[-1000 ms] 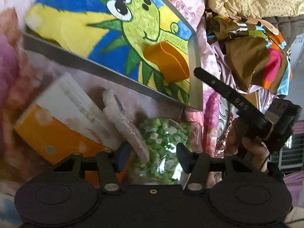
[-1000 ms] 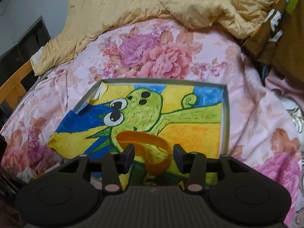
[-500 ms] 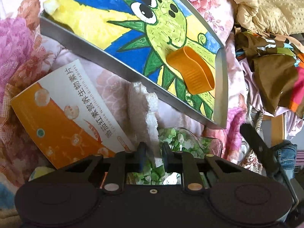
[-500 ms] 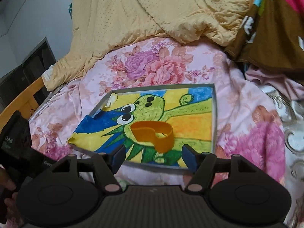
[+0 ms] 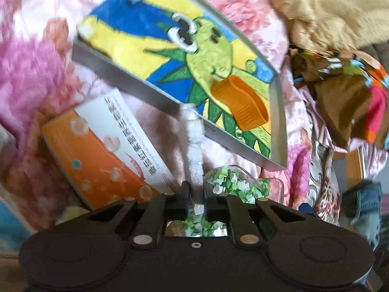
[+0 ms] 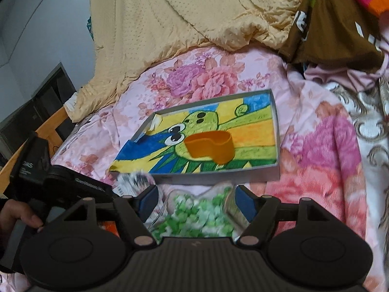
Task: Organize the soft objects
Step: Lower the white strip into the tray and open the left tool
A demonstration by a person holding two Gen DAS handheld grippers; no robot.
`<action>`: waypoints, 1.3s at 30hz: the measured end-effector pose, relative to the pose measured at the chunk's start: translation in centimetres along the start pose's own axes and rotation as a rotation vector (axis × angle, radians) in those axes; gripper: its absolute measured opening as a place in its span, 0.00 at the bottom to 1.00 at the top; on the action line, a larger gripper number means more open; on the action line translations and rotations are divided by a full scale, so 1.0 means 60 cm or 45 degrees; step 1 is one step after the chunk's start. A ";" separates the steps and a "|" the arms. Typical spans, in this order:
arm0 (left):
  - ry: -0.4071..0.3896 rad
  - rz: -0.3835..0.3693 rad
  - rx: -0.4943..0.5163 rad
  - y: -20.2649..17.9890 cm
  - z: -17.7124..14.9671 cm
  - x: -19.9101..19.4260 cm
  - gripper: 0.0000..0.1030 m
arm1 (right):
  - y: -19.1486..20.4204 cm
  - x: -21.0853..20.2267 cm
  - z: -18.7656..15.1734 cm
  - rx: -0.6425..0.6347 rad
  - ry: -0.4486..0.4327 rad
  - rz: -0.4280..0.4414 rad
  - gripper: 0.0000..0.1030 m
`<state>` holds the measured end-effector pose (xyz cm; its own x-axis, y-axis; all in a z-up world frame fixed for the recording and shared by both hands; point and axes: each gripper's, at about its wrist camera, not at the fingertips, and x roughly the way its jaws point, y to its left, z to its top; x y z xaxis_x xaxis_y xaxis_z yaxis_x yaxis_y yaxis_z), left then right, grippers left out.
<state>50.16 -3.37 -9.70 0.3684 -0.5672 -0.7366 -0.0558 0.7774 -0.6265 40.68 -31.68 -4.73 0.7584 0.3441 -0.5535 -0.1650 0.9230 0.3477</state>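
Grey shallow tray [image 6: 216, 177] on floral bedsheet [image 6: 316, 146], lined with frog drawing, holds 1 orange heart-shaped cup [image 6: 210, 149]. Clear container [image 5: 243, 182] of green-white bits lies just before the tray. Left hand-held gripper [image 5: 195, 198]: closed on a white foam piece [image 5: 194, 146], upright, held before the tray's near wall. Right hand-held gripper [image 6: 195, 200]: spread wide, holding nothing, over the container. Orange-white box [image 5: 102, 150] left; yellow blanket [image 6: 170, 17] behind.

Your left view motion-blurred, box text [image 5: 126, 136] unreadable, white foam strip's [image 5: 194, 146] lower end hidden between fingers, green-bead container [image 6: 197, 211] blurred, partly behind right gripper body.
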 end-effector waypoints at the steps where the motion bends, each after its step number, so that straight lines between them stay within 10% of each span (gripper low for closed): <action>1: -0.023 0.000 0.031 -0.002 0.000 -0.011 0.10 | 0.001 -0.001 -0.003 0.004 -0.002 0.001 0.73; 21: -0.267 0.040 0.073 -0.013 0.107 0.024 0.16 | 0.013 -0.027 -0.029 0.019 -0.015 0.026 0.73; 39: -0.415 0.065 0.469 -0.077 -0.071 -0.087 0.65 | 0.009 -0.077 -0.041 -0.035 -0.109 0.039 0.81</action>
<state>44.53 -5.18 -4.05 0.6482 -0.4570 -0.6091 0.2286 0.8798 -0.4168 35.55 -32.35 -3.87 0.8037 0.3575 -0.4756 -0.2054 0.9169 0.3421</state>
